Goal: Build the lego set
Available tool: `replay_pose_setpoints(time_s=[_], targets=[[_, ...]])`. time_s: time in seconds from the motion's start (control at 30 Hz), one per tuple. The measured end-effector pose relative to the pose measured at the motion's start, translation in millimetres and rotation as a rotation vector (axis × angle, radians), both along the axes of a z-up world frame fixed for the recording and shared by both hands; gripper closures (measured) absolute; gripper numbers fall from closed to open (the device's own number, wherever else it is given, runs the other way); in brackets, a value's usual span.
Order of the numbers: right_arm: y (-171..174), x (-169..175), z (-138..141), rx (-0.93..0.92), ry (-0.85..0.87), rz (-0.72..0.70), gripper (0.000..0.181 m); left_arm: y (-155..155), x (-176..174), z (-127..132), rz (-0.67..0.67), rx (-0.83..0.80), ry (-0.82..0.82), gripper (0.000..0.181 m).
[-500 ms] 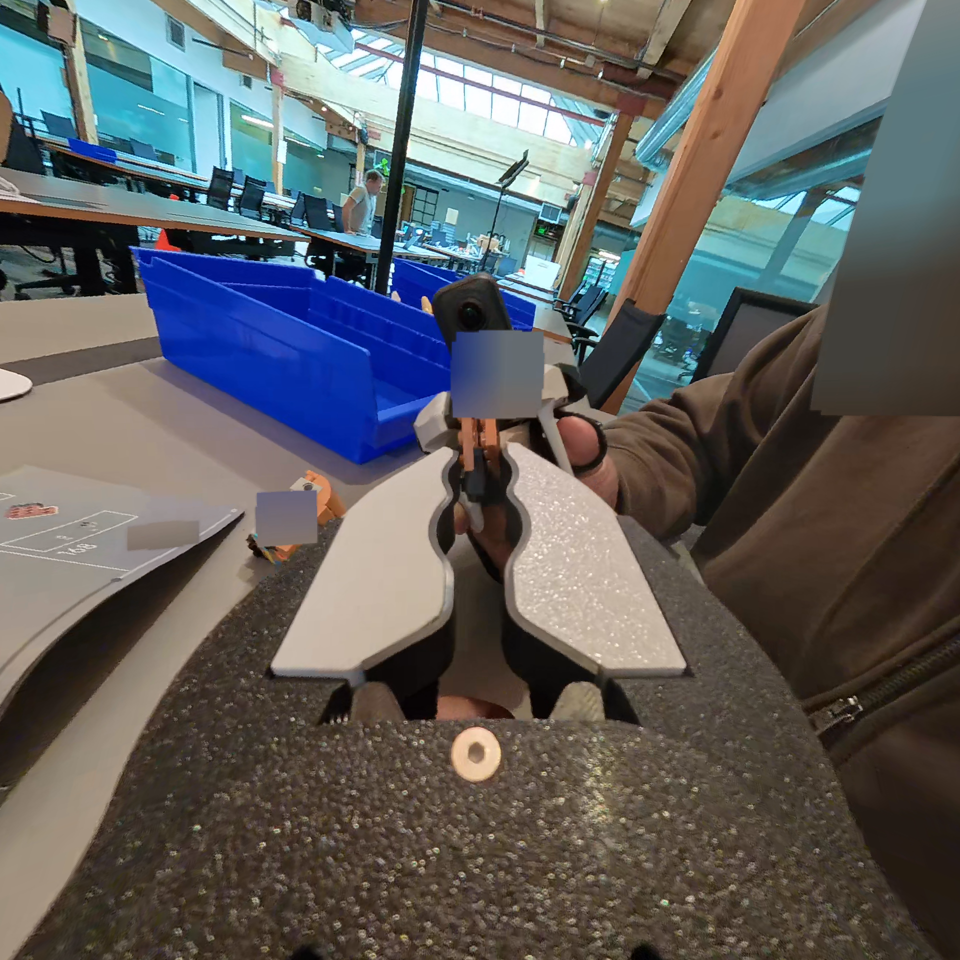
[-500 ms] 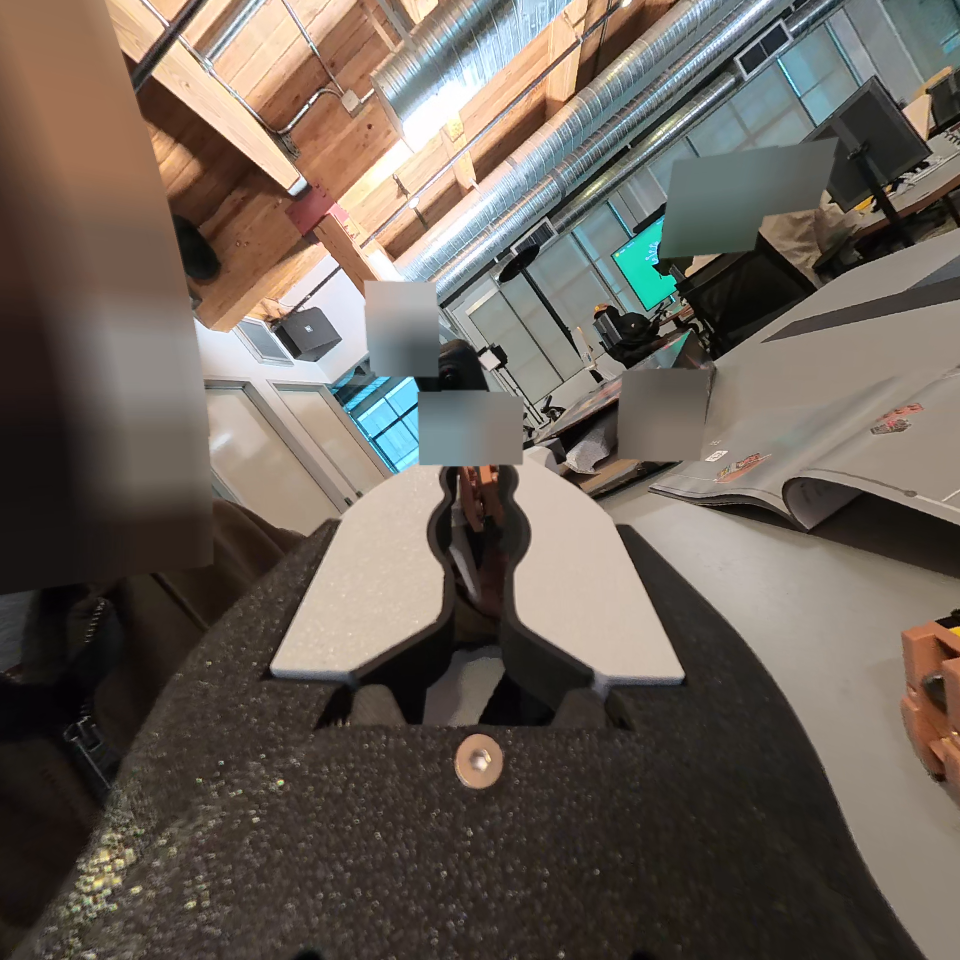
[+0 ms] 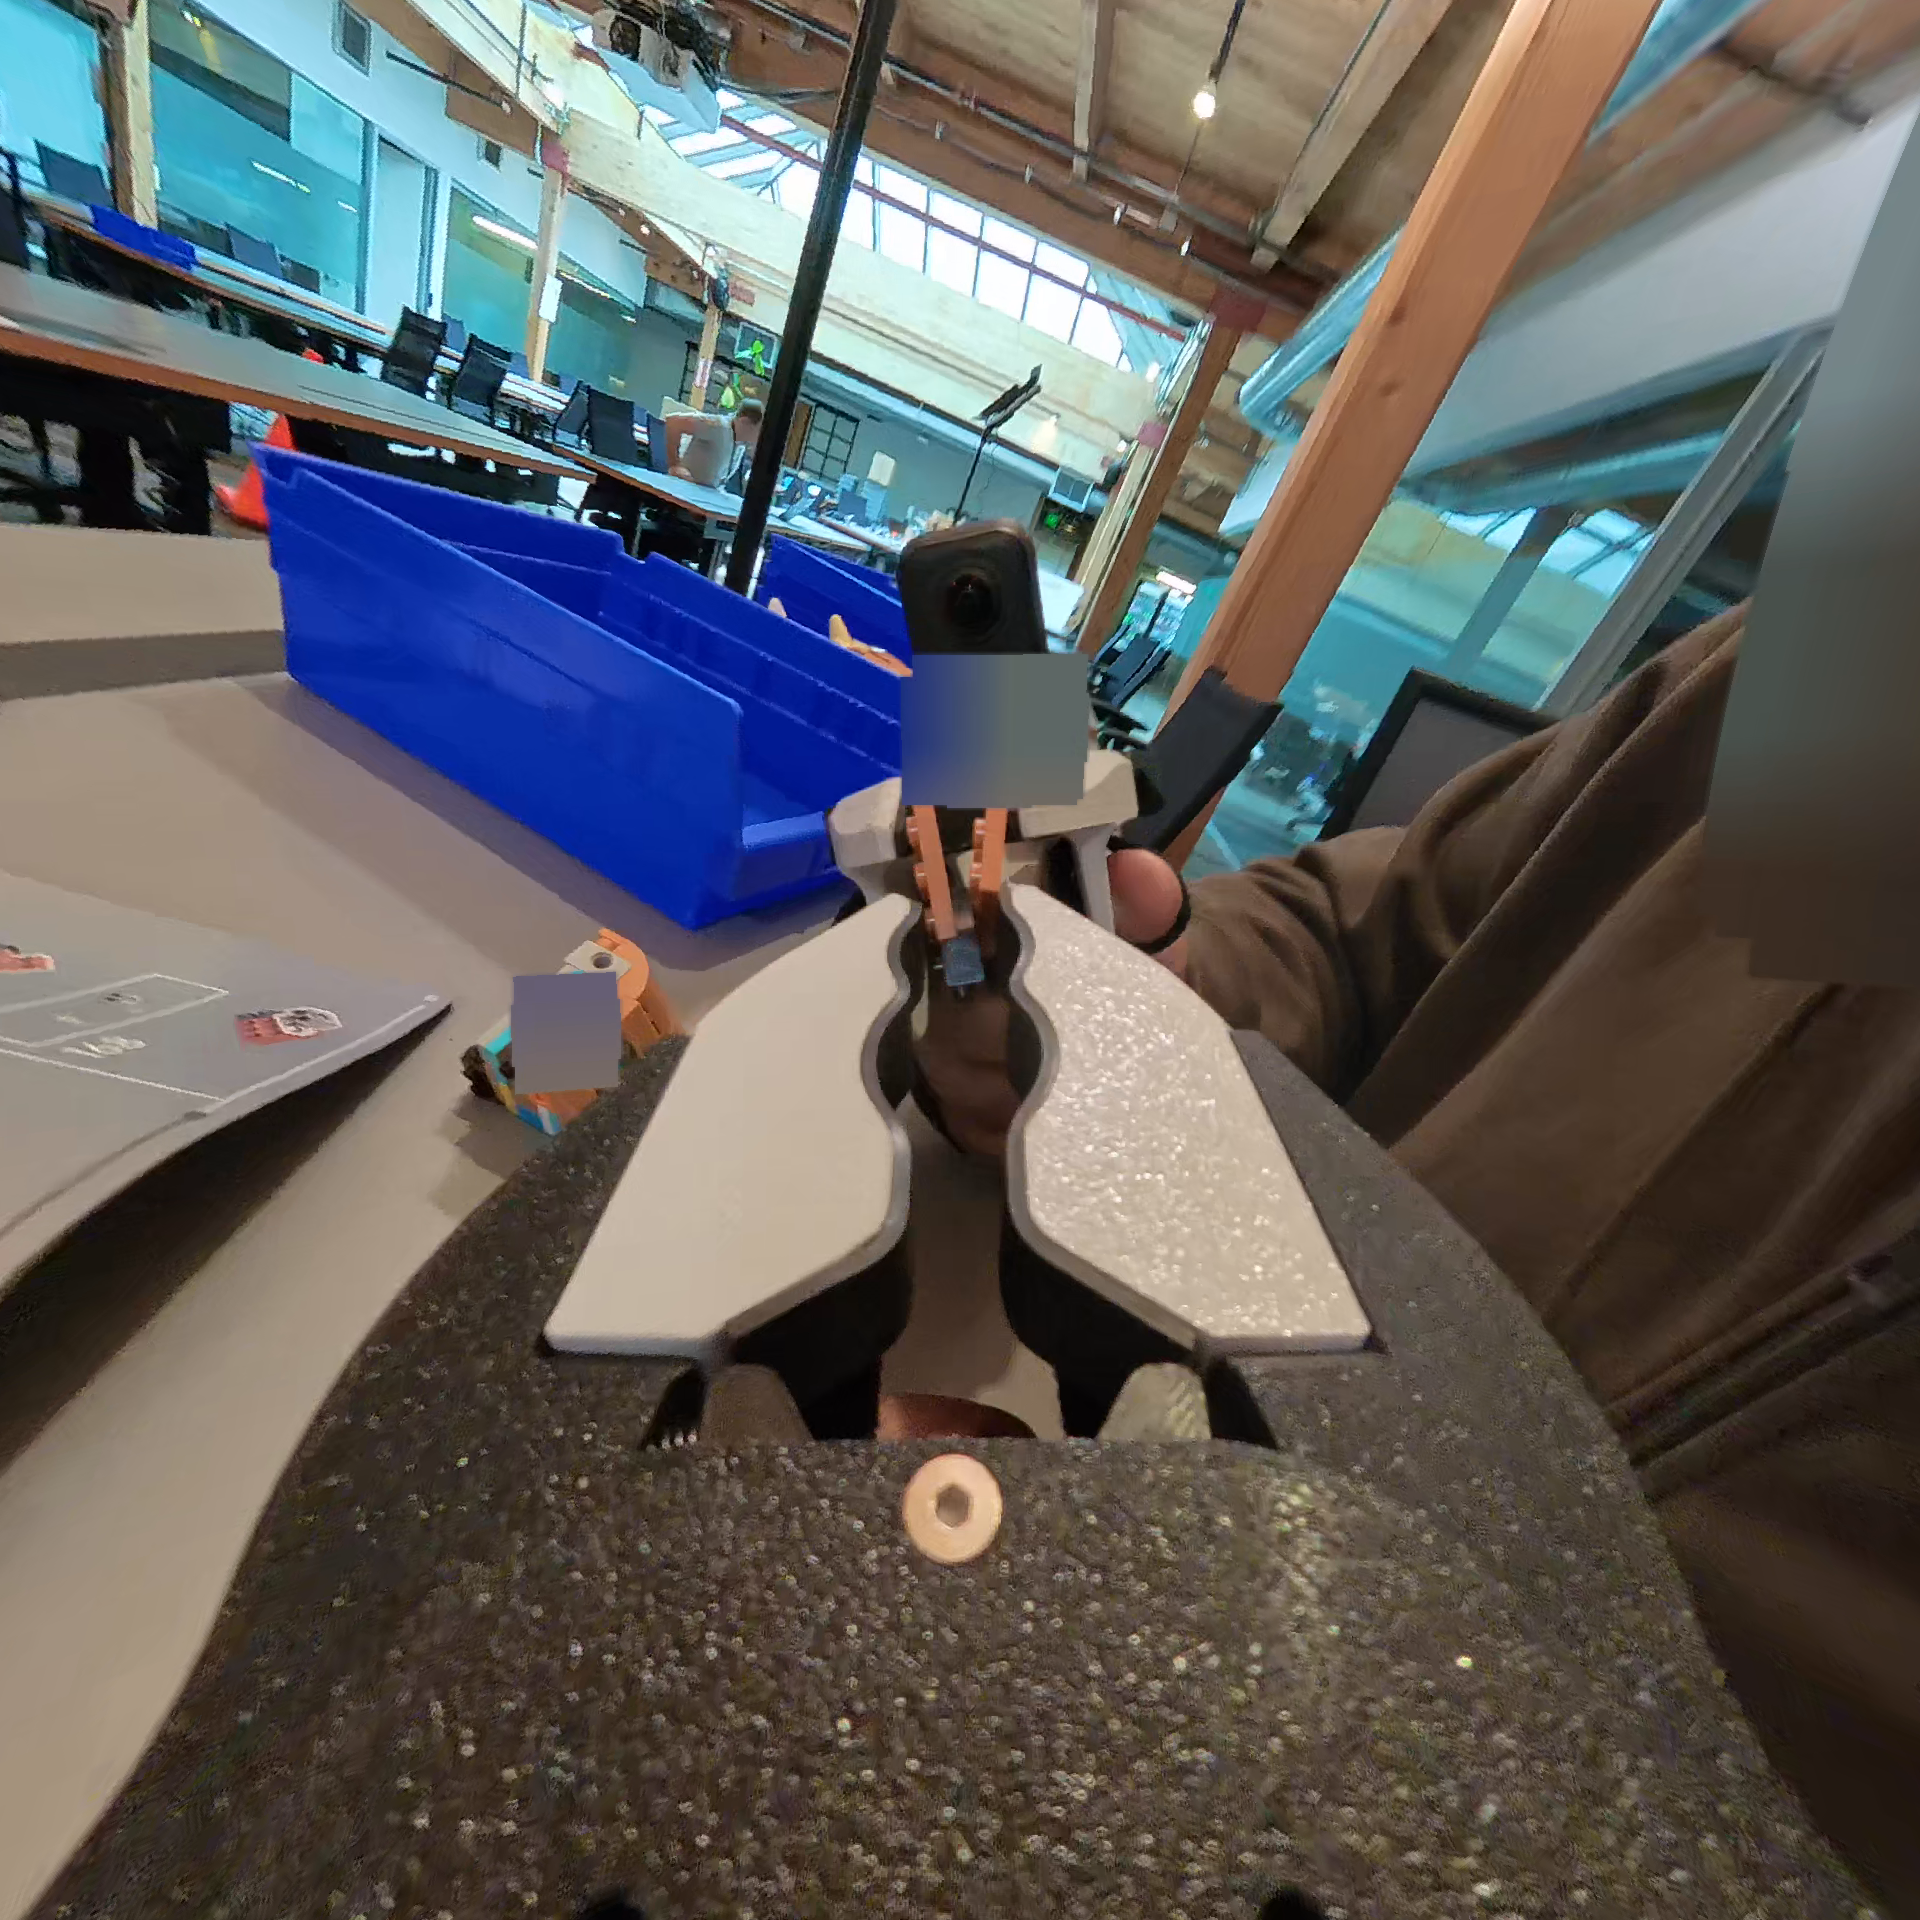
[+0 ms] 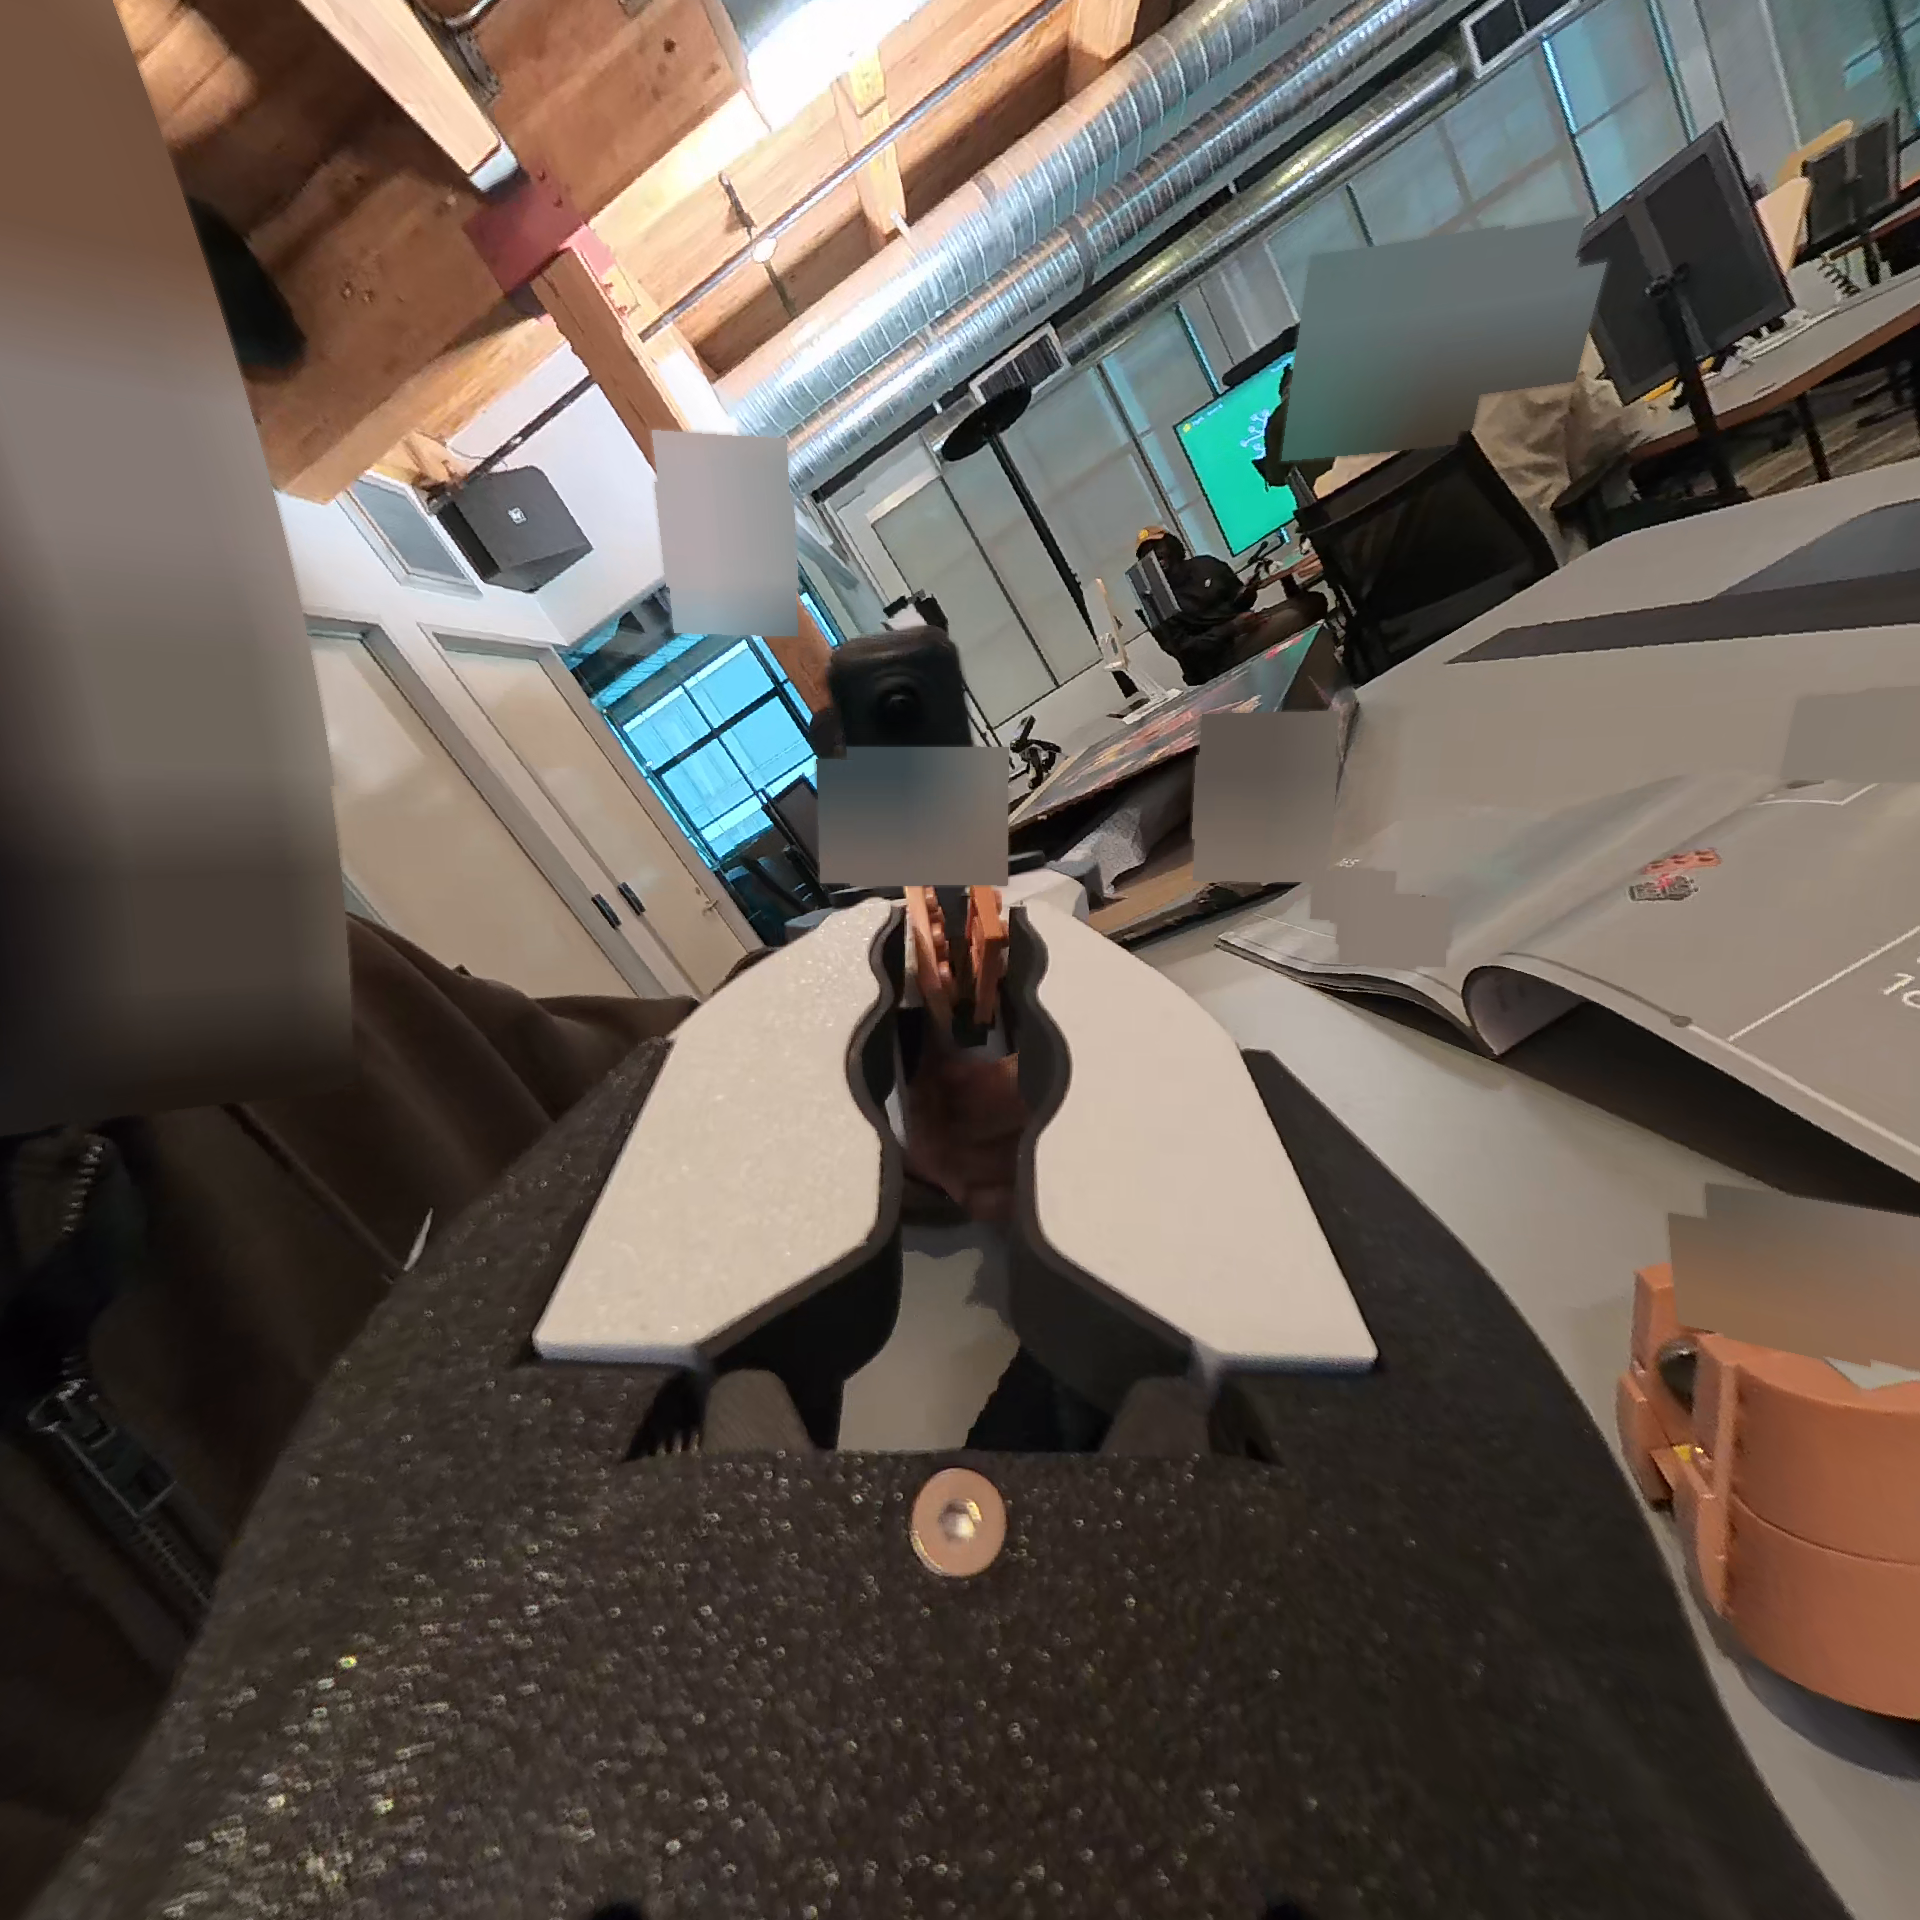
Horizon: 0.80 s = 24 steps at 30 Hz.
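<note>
Two thin orange lego plates (image 3: 930, 878) stand side by side in the air between my two grippers, which face each other tip to tip. A small blue piece (image 3: 961, 961) hangs at their lower end. My left gripper (image 3: 958, 914) is nearly closed, its tips around the plates' near end. The right gripper's grey fingers (image 3: 1091, 821) show beyond the plates. In the right wrist view my right gripper (image 4: 956, 925) is closed on the same orange plates (image 4: 982, 951). A hand shows behind both jaws.
A partly built orange lego model (image 3: 644, 997) lies on the grey table, and also shows at the right in the right wrist view (image 4: 1818, 1507). An open instruction booklet (image 3: 156, 1049) (image 4: 1662, 987) lies beside it. Blue bins (image 3: 582, 707) stand behind. A brown sleeve (image 3: 1558, 987) is at right. Both grippers' tips are close together, under 4 cm apart.
Both grippers have shifted a little while still joined at the orange plates. The lego model on the table shows more in both views.
</note>
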State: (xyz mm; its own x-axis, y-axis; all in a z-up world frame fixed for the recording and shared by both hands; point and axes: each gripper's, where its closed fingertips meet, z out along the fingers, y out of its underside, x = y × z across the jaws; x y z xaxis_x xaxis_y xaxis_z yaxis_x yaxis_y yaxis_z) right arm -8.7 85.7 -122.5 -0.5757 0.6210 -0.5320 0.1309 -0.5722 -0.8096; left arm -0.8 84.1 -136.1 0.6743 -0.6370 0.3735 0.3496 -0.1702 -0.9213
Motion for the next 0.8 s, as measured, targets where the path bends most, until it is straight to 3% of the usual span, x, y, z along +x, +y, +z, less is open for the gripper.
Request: replay_pose_setpoints(time_s=[0.23,0.53,0.8], targets=[[11,-3,-1,-0.010,-0.047,-0.029,0.163,2,-7,-2,-0.044,-0.071,-0.164,0.168],[8,-5,-12,-0.032,-0.142,0.029,0.171,2,-4,-6,-0.076,-0.102,-0.158,0.168],[12,-7,-16,-0.057,-0.141,-0.028,0.176,4,-4,-10,-0.064,-0.127,-0.143,0.168]])
